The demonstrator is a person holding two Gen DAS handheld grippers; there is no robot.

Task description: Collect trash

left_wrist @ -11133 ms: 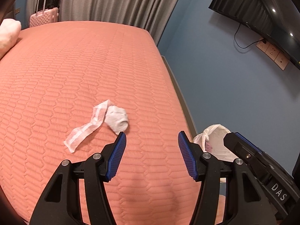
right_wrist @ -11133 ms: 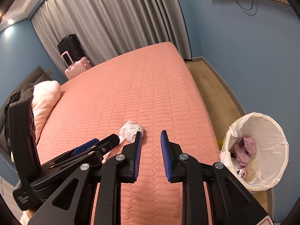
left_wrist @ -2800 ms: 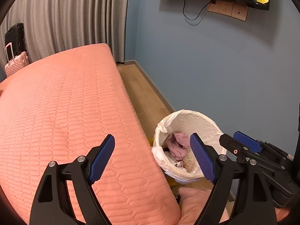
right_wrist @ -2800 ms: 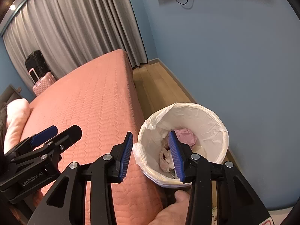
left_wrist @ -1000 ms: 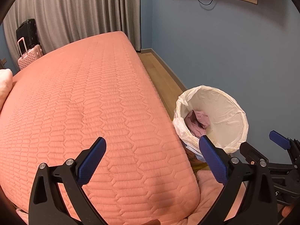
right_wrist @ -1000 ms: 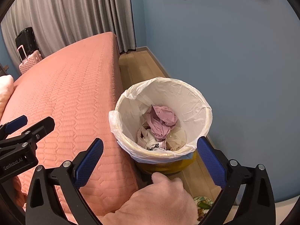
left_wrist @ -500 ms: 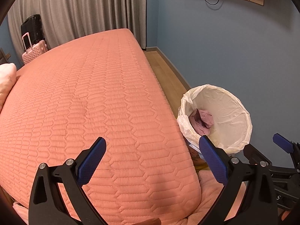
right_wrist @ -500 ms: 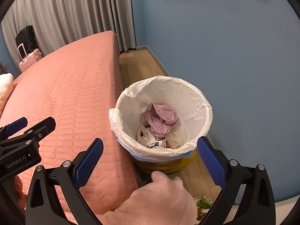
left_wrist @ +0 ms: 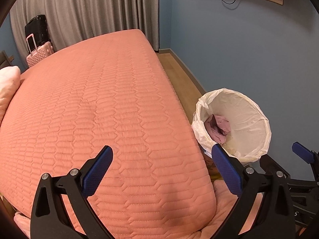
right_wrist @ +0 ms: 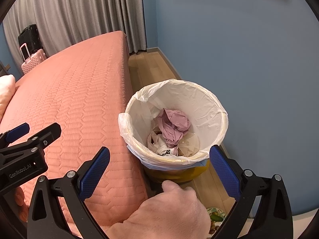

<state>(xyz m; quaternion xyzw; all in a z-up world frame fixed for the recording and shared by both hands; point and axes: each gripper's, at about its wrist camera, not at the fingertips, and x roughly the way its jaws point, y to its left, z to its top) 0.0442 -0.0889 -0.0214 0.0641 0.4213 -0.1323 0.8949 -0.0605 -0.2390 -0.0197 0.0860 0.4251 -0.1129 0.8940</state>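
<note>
My landmark is the trash bin [right_wrist: 216,107], a yellow tub lined with a white bag [right_wrist: 199,99], standing on the wood floor [right_wrist: 151,71] between the bed [right_wrist: 75,83] and the blue wall [right_wrist: 249,59]. I have my right gripper [right_wrist: 159,166] just short of the bin's near rim, its blue-padded fingers [right_wrist: 93,169] spread wide with nothing between them; the bin's near side shows in the gap. Inside the bin I see the collected trash: a crumpled pink-purple wad [right_wrist: 173,125] on top, with white tissue [right_wrist: 159,143] and some pale wrapping beside it, low in the bag. A hand [right_wrist: 165,213] sits below the gripper, close to the bin's base.

My left gripper [left_wrist: 162,168] is on the bed side of the bin, over the near corner of the quilted salmon cover [left_wrist: 99,109]. Its fingers [left_wrist: 97,169] are also wide apart and hold nothing. From that view the bin [left_wrist: 259,117] stands just off the bed's edge, and the pink wad [left_wrist: 219,125] shows inside it. I see no loose scraps on the bed cover.

Away from the bin, at the bed's far end, a pink suitcase [left_wrist: 39,53] and a black one [left_wrist: 37,27] stand against the grey curtain [left_wrist: 89,10]. A pale pillow [left_wrist: 8,83] lies on the bed's far side from the bin.
</note>
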